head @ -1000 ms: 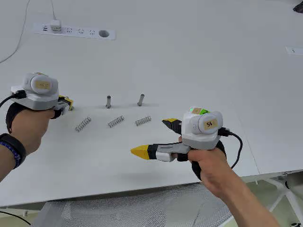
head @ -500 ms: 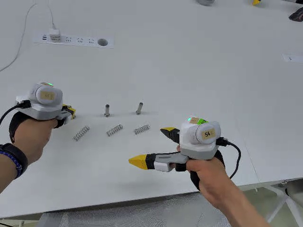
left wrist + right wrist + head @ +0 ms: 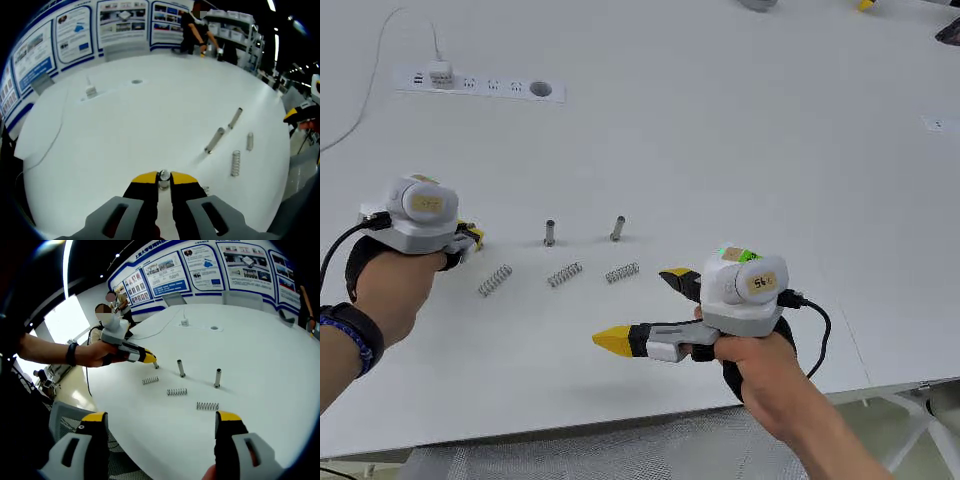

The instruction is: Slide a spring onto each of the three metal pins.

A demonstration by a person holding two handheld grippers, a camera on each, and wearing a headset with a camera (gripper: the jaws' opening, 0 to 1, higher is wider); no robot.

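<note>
Two metal pins [image 3: 549,232] [image 3: 617,228] stand upright on the white table [image 3: 720,150]. A third pin [image 3: 163,177] sits between the jaws of my left gripper [image 3: 470,238], which is shut on it at the table's left; the right gripper view shows this pin [image 3: 155,365] upright at the left gripper [image 3: 145,357]. Three springs [image 3: 495,280] [image 3: 564,274] [image 3: 621,272] lie in a row in front of the pins. My right gripper [image 3: 645,310] hovers open near the front edge, nothing between its yellow-tipped jaws, a little in front of the right spring [image 3: 207,406].
A white power strip [image 3: 480,85] with a plugged-in adapter and a cable lies at the back left. The table's front edge [image 3: 620,415] runs just under my right hand. A person stands beyond the far side of the table [image 3: 192,30].
</note>
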